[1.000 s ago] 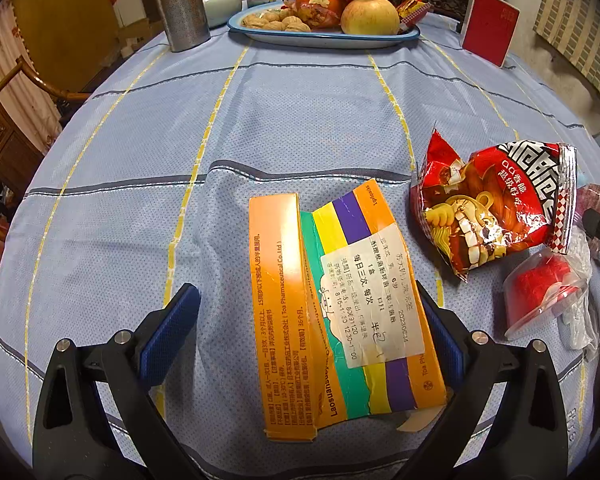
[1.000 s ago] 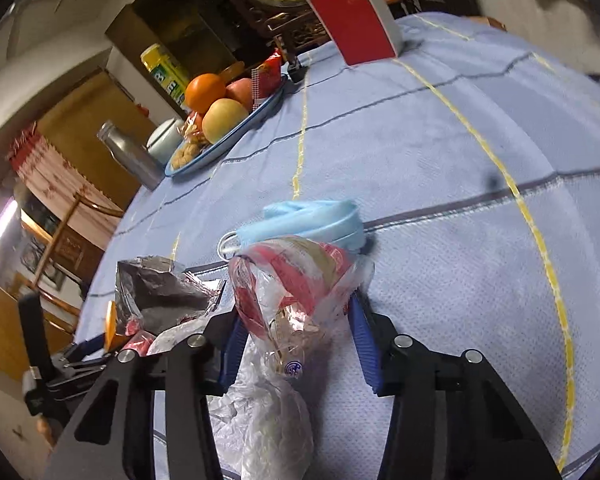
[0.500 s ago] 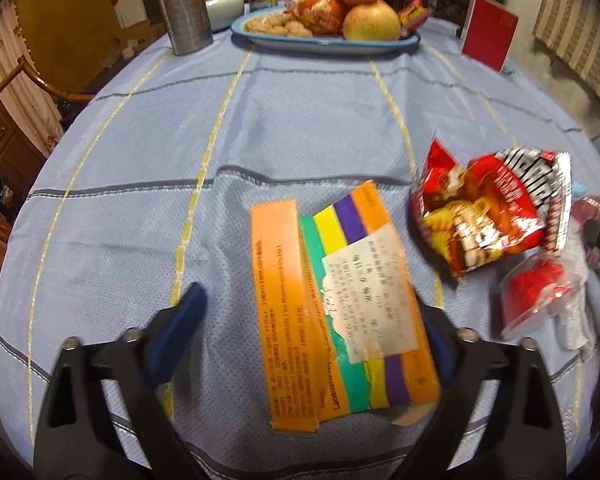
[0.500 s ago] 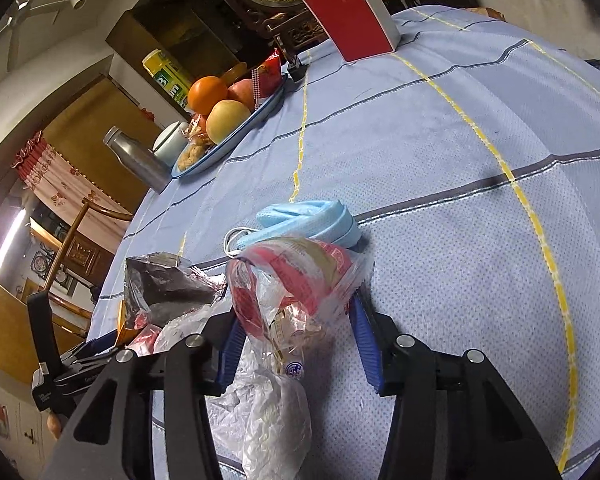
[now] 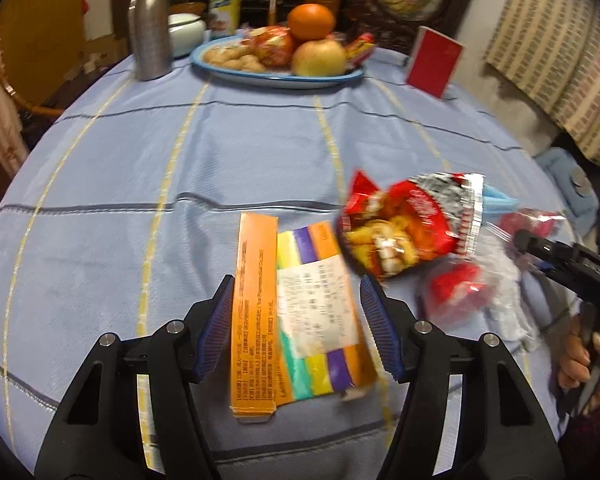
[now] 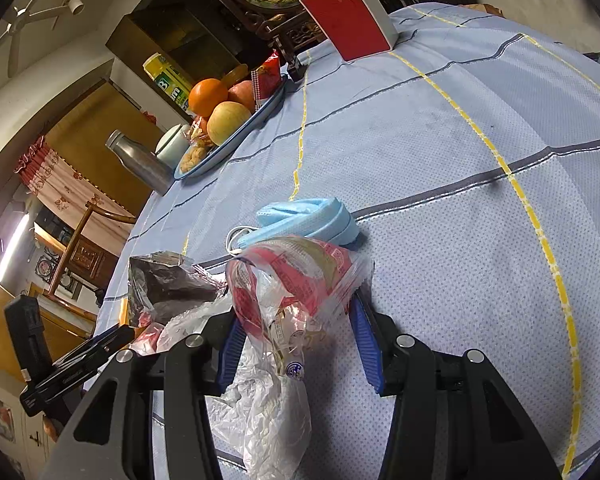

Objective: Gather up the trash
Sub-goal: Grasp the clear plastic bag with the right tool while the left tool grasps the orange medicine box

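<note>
Since a second ago, the left gripper (image 5: pixel 296 332) is closing its wide jaws around the flattened orange box (image 5: pixel 292 320), which is lying on the blue tablecloth (image 5: pixel 220 152); its pads are flanking the box edges, seemingly to pinch it across its width. The right gripper (image 6: pixel 296 344) is clamping a clear plastic bag (image 6: pixel 288 300), half closed. Only the right view is showing the blue face mask (image 6: pixel 308 220) clearly; only the left is showing the chip bag (image 5: pixel 408 224) face.
</note>
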Demonstrator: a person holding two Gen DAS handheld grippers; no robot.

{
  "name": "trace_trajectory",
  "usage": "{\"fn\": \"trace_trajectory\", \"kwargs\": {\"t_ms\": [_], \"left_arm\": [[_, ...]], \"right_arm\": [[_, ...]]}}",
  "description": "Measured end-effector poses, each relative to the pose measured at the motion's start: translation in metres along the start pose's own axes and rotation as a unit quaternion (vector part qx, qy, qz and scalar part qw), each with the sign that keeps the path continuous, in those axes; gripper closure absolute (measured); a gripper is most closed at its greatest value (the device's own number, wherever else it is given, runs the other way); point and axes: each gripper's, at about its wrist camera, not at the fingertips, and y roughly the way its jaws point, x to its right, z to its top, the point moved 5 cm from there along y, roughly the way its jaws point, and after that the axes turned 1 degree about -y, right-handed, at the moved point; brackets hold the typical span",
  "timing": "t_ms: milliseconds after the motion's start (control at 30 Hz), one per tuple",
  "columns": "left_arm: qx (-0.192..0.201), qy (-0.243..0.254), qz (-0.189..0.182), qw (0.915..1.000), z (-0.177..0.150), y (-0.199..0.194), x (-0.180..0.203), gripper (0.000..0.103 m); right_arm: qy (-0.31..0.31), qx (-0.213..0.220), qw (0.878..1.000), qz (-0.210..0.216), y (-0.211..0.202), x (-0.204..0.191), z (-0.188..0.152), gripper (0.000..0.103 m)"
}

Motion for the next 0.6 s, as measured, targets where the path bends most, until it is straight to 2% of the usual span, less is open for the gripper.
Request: {"fn": "trace_trajectory", "kwargs": {"t_ms": [67, 200, 233, 333, 400, 467, 533, 567, 600], "left_arm": [[-0.011, 0.009, -0.008, 0.9999, -0.002, 0.004, 0.005, 0.040], [-0.048, 0.014, 0.000, 0.9988, -0.007, 0.021, 0.007, 0.039], [-0.046, 0.016, 0.003, 0.9988, -0.007, 0.021, 0.007, 0.037], [-0.045, 0.031, 0.036, 0.9978, -0.008, 0.024, 0.012, 0.017], [-0.040, 0.048, 0.069, 0.9957, -0.008, 0.026, 0.014, 0.013], [-0.048, 0.062, 0.096, 0.9923, -0.010, 0.032, 0.014, 0.012], [-0.048, 0.058, 0.099, 0.9923, -0.009, 0.033, 0.011, 0.012], [-0.048, 0.051, 0.097, 0.9928, -0.008, 0.033, 0.008, 0.015], [-0.045, 0.044, 0.093, 0.9936, -0.007, 0.032, 0.005, 0.025]], "right_arm": [[0.000, 0.000, 1.000, 0.000, 0.000, 0.000, 0.000, 0.053], [-0.001, -0.002, 1.000, -0.001, -0.001, 0.000, 0.000, 0.053], [-0.001, -0.002, 1.000, -0.001, -0.001, 0.000, -0.001, 0.053], [-0.003, -0.002, 1.000, -0.002, -0.001, -0.001, -0.001, 0.053], [-0.003, -0.002, 1.000, -0.002, -0.001, -0.001, -0.001, 0.052], [-0.003, -0.002, 1.000, -0.002, -0.001, -0.001, 0.000, 0.052], [-0.002, -0.002, 1.000, 0.000, -0.001, -0.002, 0.000, 0.052], [-0.002, -0.002, 1.000, 0.000, 0.000, -0.002, 0.000, 0.053], [-0.001, -0.001, 1.000, 0.000, -0.001, -0.001, 0.000, 0.056]]}}
